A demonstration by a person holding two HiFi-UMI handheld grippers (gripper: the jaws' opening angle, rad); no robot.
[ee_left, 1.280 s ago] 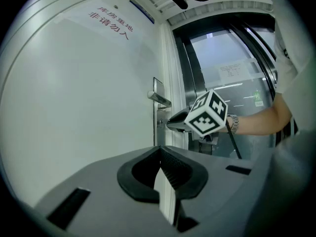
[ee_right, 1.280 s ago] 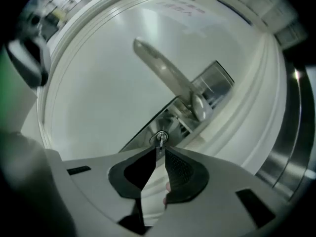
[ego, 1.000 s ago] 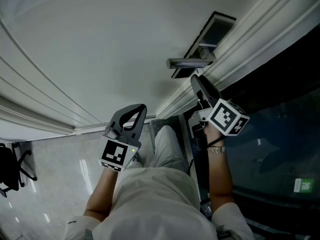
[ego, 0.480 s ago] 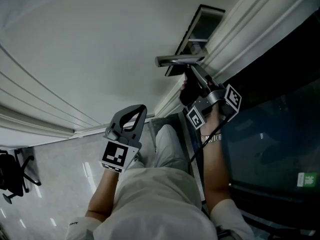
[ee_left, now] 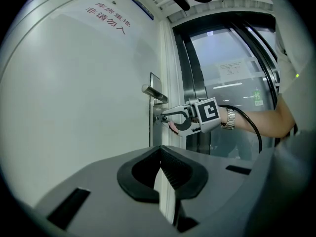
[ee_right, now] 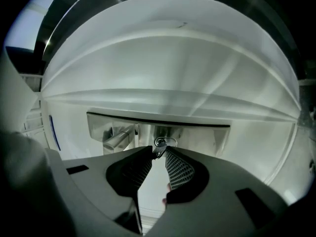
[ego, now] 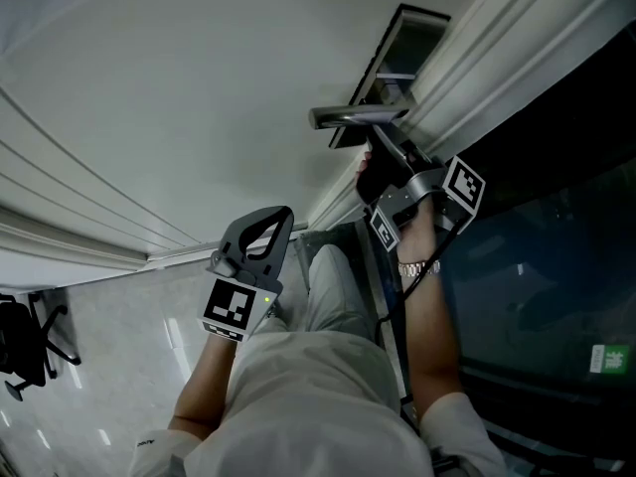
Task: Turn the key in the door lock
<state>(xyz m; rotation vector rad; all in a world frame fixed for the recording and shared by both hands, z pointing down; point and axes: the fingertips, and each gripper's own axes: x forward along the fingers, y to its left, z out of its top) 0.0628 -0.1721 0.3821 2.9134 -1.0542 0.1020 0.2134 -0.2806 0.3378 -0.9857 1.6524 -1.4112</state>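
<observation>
A silver lock plate [ee_right: 197,132] with a lever handle [ee_right: 117,139] sits on the white door [ego: 179,87]. A small dark key [ee_right: 159,150] with a ring sticks out of the lock below the handle [ego: 358,117]. My right gripper [ee_right: 158,152] points level at the lock. Its jaws are closing, and the key's head is pinched between the tips. From the left gripper view, the right gripper [ee_left: 160,117] is seen touching the lock beside the handle [ee_left: 154,94]. My left gripper [ego: 281,213] hangs back from the door, shut and empty.
A dark glass panel [ego: 537,266] in a metal frame stands right of the door. The door carries red lettering [ee_left: 106,19]. An office chair [ego: 25,336] stands on the glossy floor at the far left. The person's legs are below the grippers.
The right gripper rose from below the handle to the lock and rolled about its own axis. Its marker cube now faces another way. The left gripper stayed where it was.
</observation>
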